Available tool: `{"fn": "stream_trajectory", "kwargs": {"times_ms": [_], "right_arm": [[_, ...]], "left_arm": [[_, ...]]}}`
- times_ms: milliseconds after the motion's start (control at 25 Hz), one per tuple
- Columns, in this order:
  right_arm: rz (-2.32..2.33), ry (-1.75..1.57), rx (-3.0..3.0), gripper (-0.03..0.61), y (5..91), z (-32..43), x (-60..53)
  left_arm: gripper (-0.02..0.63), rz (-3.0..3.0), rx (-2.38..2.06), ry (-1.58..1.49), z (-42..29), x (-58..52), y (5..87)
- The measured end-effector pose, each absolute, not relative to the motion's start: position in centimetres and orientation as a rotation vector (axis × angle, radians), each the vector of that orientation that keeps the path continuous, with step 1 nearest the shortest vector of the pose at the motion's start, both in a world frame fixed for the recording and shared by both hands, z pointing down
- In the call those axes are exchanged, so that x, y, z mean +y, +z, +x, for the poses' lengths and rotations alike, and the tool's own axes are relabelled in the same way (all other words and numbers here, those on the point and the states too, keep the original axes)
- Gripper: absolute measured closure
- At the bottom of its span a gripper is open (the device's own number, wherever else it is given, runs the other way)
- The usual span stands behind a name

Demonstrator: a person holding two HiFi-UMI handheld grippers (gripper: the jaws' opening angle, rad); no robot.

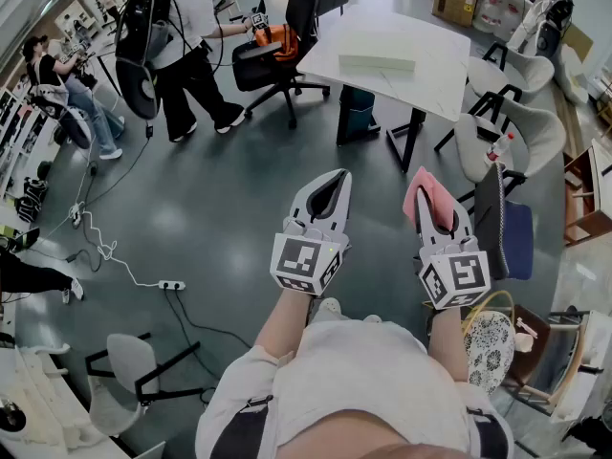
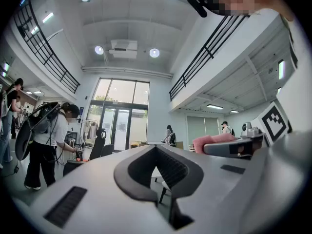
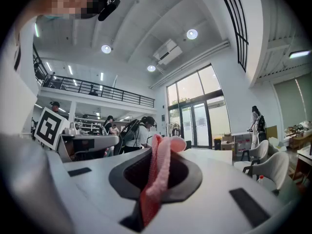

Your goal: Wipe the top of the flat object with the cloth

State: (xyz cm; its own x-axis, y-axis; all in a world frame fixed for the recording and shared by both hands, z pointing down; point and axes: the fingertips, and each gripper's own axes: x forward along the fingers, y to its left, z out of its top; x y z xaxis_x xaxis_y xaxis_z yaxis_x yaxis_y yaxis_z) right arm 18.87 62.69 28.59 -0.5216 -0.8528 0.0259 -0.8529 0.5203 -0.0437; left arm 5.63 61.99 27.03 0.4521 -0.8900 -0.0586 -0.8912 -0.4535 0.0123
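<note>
Your right gripper [image 1: 426, 208] was clamped on the cloth [image 1: 432, 192], and your left gripper [image 1: 332, 182] was closed and empty. The flat object [image 1: 377, 62] lay well ahead, long axis seemingly crosswise, about equally far from both grippers.

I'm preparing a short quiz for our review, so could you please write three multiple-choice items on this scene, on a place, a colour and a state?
1. Where does the flat white object lie? A on the white table B in the left tongs C in the right tongs
2. What colour is the cloth? A blue B pink C green
3. How do the left tongs stand? A shut, empty B wide apart C shut on the cloth
Answers: 1 A, the head view shows it on the tabletop; 2 B, it shows pink; 3 A, their tips meet on nothing, and the right tongs pinch the cloth.
</note>
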Motion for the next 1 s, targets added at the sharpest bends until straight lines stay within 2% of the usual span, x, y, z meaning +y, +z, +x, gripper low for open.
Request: {"fn": "stream_trajectory", "kwargs": {"times_ms": [1000], "right_arm": [[1.613, 0.042, -2.7, 0.546, 28.4, 12.5, 59.9]], "left_arm": [[0.6, -2.709, 1.536, 0.099, 0.3, 58.7, 27.3]]}}
